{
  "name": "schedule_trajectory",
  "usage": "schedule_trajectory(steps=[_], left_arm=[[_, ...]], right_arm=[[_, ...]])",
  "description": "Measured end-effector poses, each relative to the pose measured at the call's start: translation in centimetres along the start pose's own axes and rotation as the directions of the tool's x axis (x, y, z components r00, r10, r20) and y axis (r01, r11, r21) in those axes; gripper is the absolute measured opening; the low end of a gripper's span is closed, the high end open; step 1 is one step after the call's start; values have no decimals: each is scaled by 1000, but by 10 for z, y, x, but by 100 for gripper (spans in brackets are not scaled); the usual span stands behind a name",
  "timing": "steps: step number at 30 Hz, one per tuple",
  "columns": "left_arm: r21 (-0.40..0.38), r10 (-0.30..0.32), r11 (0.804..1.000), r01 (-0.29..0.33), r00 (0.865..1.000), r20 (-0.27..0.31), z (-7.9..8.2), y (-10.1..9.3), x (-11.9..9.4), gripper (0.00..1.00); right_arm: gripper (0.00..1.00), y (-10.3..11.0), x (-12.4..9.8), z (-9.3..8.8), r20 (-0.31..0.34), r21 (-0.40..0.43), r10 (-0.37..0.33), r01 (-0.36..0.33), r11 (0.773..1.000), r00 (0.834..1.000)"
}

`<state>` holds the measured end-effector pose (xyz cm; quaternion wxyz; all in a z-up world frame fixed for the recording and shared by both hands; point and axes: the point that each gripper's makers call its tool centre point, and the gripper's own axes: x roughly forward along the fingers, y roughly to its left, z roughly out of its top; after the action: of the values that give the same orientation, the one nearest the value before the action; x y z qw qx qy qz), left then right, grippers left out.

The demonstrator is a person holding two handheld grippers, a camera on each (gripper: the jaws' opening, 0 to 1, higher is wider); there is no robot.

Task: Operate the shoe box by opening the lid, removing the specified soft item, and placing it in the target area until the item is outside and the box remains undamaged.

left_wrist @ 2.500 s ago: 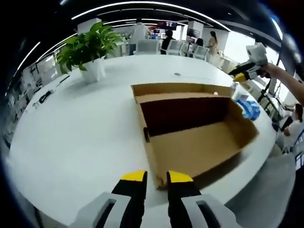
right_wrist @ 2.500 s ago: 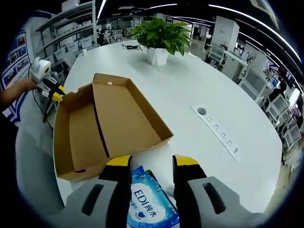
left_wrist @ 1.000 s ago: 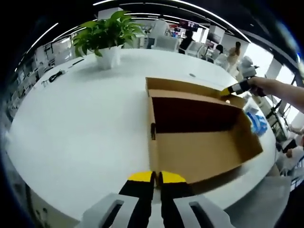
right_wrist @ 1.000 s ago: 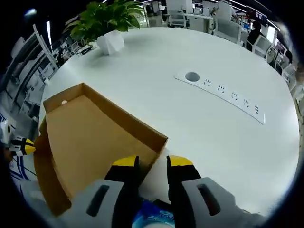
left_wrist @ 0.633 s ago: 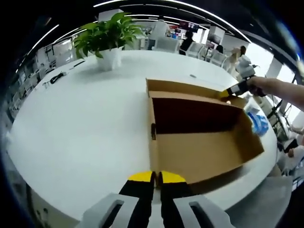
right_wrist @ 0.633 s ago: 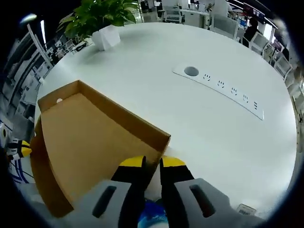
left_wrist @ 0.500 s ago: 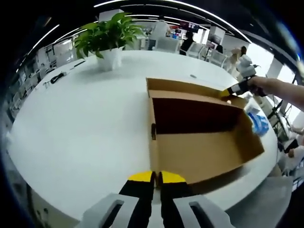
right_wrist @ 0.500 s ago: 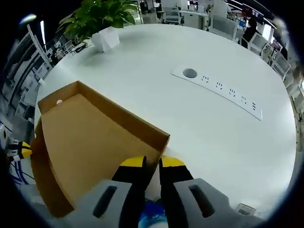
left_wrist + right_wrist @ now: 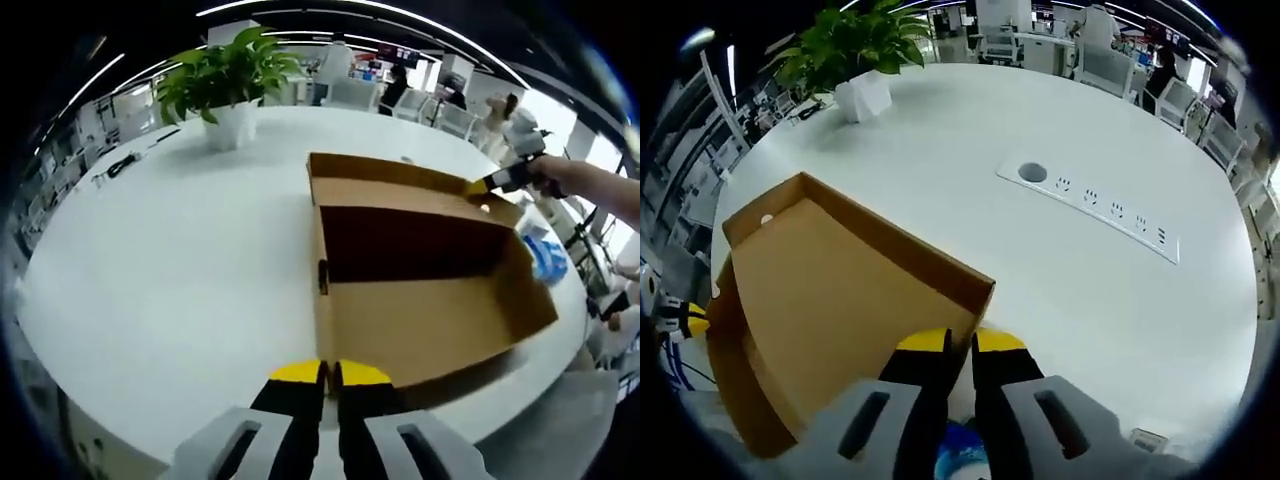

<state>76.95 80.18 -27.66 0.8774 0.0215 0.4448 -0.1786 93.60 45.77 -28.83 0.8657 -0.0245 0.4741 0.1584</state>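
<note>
Cardboard shoe box [image 9: 420, 290] looks light and bendy; both grippers, left gripper [image 9: 320, 373] and right gripper [image 9: 960, 343], pinch its thin walls, so pull gently.

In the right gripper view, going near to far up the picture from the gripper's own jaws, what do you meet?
right gripper → shoe box lid → power strip → potted plant, with the white table underneath throughout.

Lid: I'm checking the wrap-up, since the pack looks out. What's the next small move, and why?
Probably swing the lid over the box with the right gripper: it pinches the lid's corner, the left gripper pinches the box's near wall, the box is empty, the pack lies outside.
</note>
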Motion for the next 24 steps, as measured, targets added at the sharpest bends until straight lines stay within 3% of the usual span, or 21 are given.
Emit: schedule_trajectory(steps=[12,24], left_arm=[[1,9,1000,-9,1000,1,1,-4,-2,3],[13,7,1000,-7,1000,1,1,-6,-3,3]], right_arm=[[5,-4,-8,18,60,-25,-21,23,999,998],[4,5,-44,25,147,-62,-30,40,997,989]])
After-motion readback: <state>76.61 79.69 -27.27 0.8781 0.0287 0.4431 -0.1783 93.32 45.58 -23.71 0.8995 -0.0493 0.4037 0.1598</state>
